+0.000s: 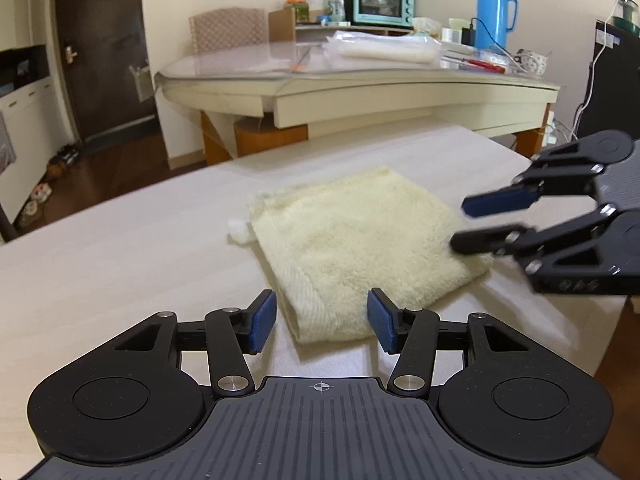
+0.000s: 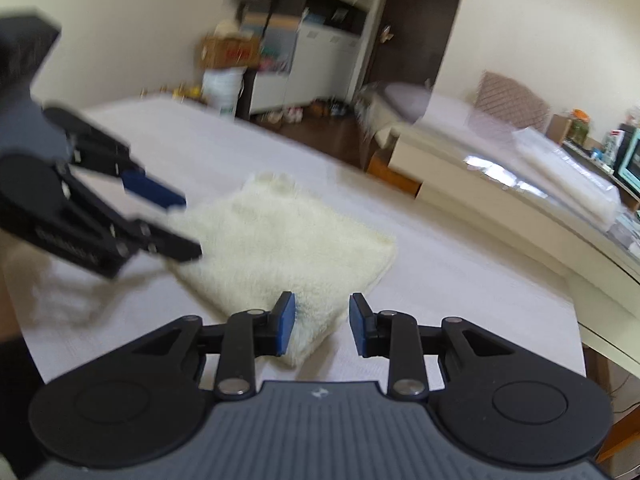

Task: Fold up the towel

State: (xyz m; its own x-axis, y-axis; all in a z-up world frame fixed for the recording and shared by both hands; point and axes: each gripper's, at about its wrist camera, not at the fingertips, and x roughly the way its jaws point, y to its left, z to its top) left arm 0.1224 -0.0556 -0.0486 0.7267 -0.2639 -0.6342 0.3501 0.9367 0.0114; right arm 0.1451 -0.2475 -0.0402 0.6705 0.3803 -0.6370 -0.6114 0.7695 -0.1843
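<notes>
Towel (image 1: 360,248) lies folded on the white table (image 1: 120,256), left gripper (image 1: 322,322) at 6 o'clock and right gripper (image 1: 466,220) at 3 o'clock, both with jaws apart, probably ready to take corners.

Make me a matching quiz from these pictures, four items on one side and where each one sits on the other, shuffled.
Things:
1. towel
2. blue thermos
3. left tool
4. right tool

Places or states:
A. open, at the towel's right corner
B. folded on the white table
C. open, at the towel's near edge
D. upright on the far table

Pairs: 1-B, 2-D, 3-C, 4-A
</notes>
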